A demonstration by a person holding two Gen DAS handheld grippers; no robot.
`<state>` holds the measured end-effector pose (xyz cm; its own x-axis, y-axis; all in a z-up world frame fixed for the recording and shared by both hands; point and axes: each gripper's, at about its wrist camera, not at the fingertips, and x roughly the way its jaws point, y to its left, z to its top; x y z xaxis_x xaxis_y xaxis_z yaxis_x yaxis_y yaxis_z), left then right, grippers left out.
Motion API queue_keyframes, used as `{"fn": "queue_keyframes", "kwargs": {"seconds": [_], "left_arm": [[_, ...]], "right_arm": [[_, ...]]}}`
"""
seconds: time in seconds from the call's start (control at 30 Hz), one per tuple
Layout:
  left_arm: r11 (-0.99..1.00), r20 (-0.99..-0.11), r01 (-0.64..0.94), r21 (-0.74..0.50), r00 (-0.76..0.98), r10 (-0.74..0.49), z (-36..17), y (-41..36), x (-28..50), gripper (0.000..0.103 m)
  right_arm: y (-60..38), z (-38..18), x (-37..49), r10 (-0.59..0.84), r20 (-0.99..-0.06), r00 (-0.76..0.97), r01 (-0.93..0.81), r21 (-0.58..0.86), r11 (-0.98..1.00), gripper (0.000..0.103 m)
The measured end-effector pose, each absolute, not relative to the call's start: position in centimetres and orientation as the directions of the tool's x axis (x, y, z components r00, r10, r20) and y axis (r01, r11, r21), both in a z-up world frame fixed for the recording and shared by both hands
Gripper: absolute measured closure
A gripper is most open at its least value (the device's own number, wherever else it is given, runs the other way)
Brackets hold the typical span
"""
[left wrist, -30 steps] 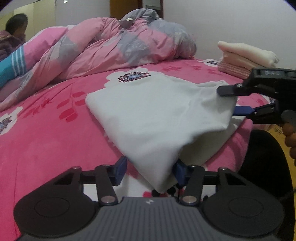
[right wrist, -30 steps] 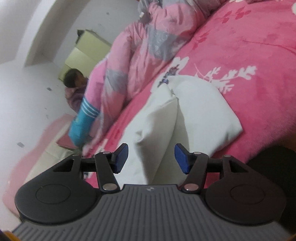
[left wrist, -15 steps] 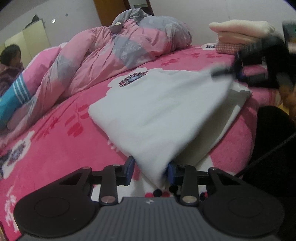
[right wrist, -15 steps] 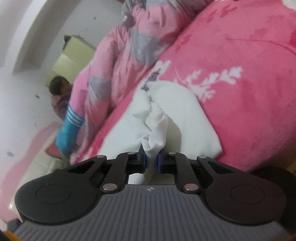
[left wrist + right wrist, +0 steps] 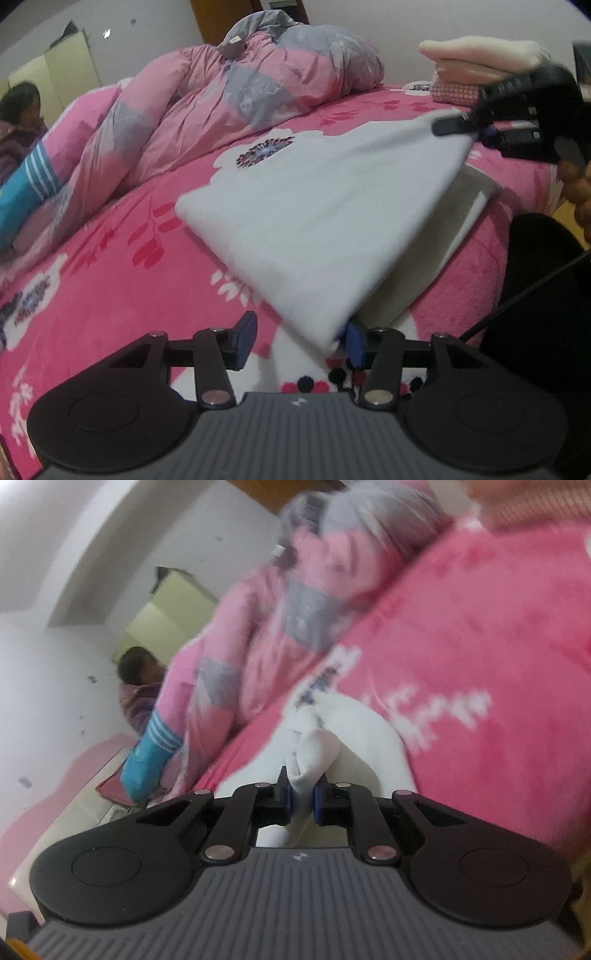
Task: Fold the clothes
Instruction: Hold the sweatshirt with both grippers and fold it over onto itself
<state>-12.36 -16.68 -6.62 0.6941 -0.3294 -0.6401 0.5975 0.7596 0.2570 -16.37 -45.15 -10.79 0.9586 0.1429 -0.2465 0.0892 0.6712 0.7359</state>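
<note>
A white garment (image 5: 314, 206) lies half folded on the pink flowered bedspread (image 5: 110, 277). In the left wrist view its near corner hangs between the fingers of my left gripper (image 5: 301, 339), resting against the right blue pad (image 5: 354, 345); the jaws stand wide apart, open. My right gripper (image 5: 476, 127) is at the far right, shut on the garment's other corner, holding that edge up off the bed. The blurred right wrist view shows the right gripper (image 5: 302, 801) pinching a bunched fold of the white garment (image 5: 314, 749). A grey lower layer shows beneath the lifted edge.
A crumpled pink and grey duvet (image 5: 221, 110) fills the back of the bed. A stack of folded clothes (image 5: 480, 62) sits at the far right. A person (image 5: 22, 110) sits at the left edge. A dark trouser leg (image 5: 535, 277) and a cable are at the right.
My right gripper shut on the garment's corner and raised it up and back. My left jaws narrowed around the near corner, then spread again; the corner now lies by the right finger.
</note>
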Motion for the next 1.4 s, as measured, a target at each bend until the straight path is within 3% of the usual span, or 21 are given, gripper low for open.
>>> {"fn": "queue_keyframes", "kwargs": {"seconds": [0.13, 0.5, 0.67, 0.77, 0.93, 1.07, 1.4], "left_arm": [[0.776, -0.650, 0.592, 0.215, 0.680, -0.339, -6.8, -15.9, -12.0, 0.045], [0.785, -0.647, 0.611, 0.102, 0.640, -0.414, -7.0, -14.3, -11.3, 0.045], [0.767, -0.602, 0.633, -0.110, 0.572, -0.558, -6.0, -10.2, -11.2, 0.045], [0.791, -0.570, 0.565, -0.233, 0.580, -0.582, -5.6, -7.7, -10.4, 0.044], [0.800, -0.569, 0.579, -0.157, 0.609, -0.552, -5.5, -10.0, -8.7, 0.042], [0.808, -0.626, 0.572, -0.141, 0.581, -0.520, -8.1, -11.7, -7.4, 0.041], [0.785, -0.493, 0.619, -0.004, 0.682, -0.540, -4.8, -13.5, -8.0, 0.042]], "right_arm": [[-45.8, -13.6, -16.4, 0.147, -0.298, 0.943, 0.149, 0.776, 0.613, 0.095], [-46.8, -15.1, -17.4, 0.181, -0.268, 0.946, 0.135, 0.836, 0.532, 0.095], [-47.0, -15.5, -17.5, 0.193, -0.262, 0.946, 0.126, 0.843, 0.522, 0.095], [-47.0, -15.6, -17.5, 0.198, -0.258, 0.946, 0.121, 0.844, 0.523, 0.095], [-46.9, -15.3, -17.6, 0.190, -0.264, 0.945, 0.125, 0.834, 0.538, 0.095], [-46.1, -14.6, -17.6, 0.163, -0.292, 0.943, 0.143, 0.792, 0.593, 0.095], [-46.2, -14.1, -17.7, 0.173, -0.308, 0.935, 0.129, 0.754, 0.644, 0.093]]}}
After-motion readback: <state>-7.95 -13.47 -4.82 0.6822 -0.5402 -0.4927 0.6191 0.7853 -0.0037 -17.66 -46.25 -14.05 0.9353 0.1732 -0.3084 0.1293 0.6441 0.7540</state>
